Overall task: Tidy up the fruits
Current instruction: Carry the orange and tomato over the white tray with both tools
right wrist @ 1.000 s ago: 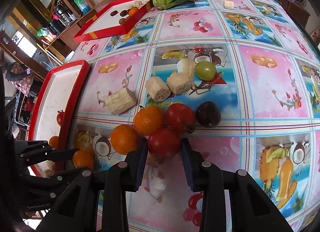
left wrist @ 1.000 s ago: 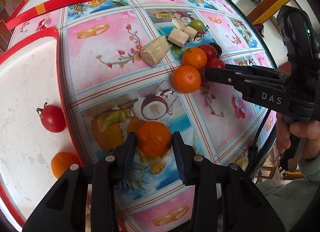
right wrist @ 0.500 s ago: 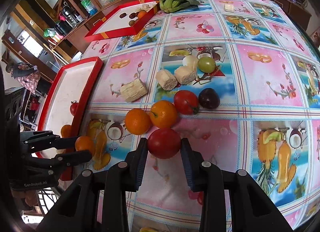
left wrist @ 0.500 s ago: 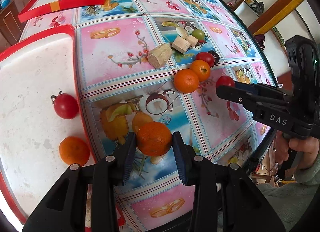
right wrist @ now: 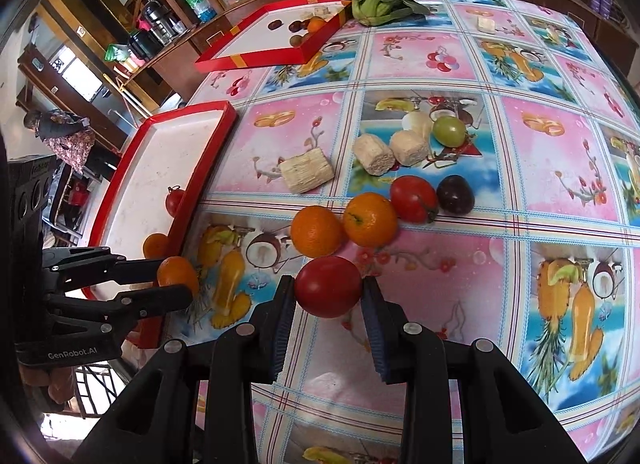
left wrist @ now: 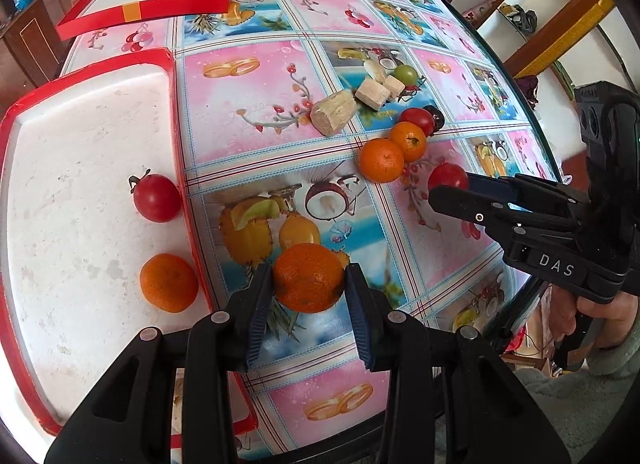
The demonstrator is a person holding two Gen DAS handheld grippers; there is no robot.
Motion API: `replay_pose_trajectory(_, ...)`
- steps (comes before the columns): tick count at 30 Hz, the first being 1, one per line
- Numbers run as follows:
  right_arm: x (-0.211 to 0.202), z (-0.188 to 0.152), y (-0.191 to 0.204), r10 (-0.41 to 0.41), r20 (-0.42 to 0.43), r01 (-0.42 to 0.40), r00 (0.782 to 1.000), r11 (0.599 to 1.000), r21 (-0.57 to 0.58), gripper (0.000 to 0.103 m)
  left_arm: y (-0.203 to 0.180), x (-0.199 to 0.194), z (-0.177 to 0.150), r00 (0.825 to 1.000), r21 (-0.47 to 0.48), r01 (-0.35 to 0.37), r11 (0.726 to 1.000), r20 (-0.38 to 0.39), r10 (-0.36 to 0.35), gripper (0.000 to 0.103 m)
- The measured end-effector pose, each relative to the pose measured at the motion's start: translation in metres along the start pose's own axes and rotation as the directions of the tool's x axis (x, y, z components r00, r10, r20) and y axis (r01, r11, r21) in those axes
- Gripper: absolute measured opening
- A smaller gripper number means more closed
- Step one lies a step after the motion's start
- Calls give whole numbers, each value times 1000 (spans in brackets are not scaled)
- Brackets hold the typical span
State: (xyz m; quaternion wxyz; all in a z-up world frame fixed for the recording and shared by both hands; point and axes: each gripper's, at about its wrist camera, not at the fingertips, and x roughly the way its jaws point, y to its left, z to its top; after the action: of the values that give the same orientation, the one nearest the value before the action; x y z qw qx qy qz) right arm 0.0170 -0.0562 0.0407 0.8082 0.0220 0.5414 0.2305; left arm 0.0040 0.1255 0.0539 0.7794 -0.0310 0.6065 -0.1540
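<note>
The left gripper clamps an orange between its blue pads, above the printed tablecloth just right of the near red tray. That tray holds a tomato and another orange. The right gripper grips a red tomato, near two oranges, a second tomato and a dark plum lying on the cloth. A far tray holds small fruits.

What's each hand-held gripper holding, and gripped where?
Left hand-held gripper: orange, pinched across its sides. Right hand-held gripper: tomato, likewise across its sides.
</note>
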Motion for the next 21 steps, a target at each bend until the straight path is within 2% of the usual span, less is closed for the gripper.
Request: replay_pose_trajectory(21,10,9,44,39,-10,-40,999,995,-93,34,29,-22,-12,999,-49,-28,998,37,29,34)
